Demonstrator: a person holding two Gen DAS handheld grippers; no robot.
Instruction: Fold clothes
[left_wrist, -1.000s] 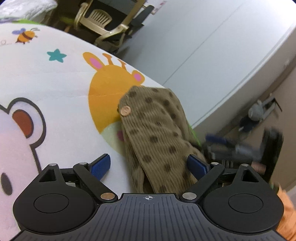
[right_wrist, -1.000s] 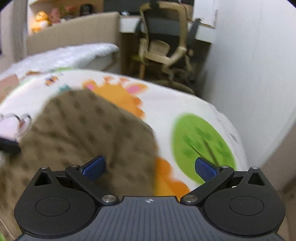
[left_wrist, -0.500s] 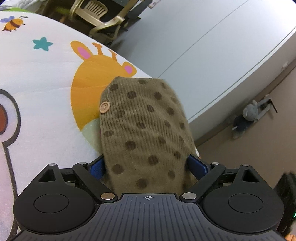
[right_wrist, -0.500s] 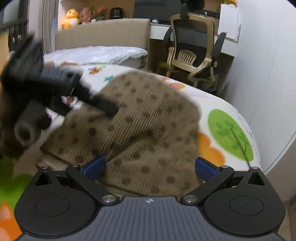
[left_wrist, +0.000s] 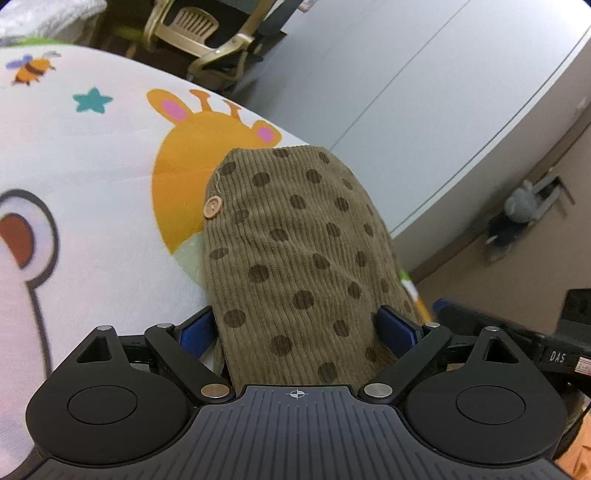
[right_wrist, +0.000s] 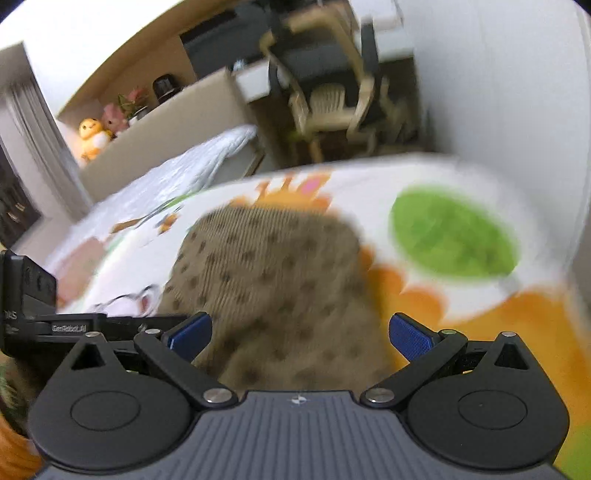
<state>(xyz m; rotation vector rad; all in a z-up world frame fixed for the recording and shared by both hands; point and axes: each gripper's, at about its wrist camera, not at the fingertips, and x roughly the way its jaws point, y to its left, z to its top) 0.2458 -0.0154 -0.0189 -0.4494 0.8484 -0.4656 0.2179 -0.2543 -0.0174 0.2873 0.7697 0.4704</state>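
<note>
Between the spread blue pads of the left gripper lies one olive-brown corduroy garment with dark polka dots, folded into a narrow bundle. A single round wooden button sits at its left edge. The fabric fills the gap between the wide-apart jaws, but whether the pads actually press it I cannot tell. The right gripper is likewise released, its jaws wide, with the same garment, blurred, under them. It rests on a white cartoon-printed bedsheet.

Cartoon-print bedsheet; beige chair; grey plush toy on floor.
</note>
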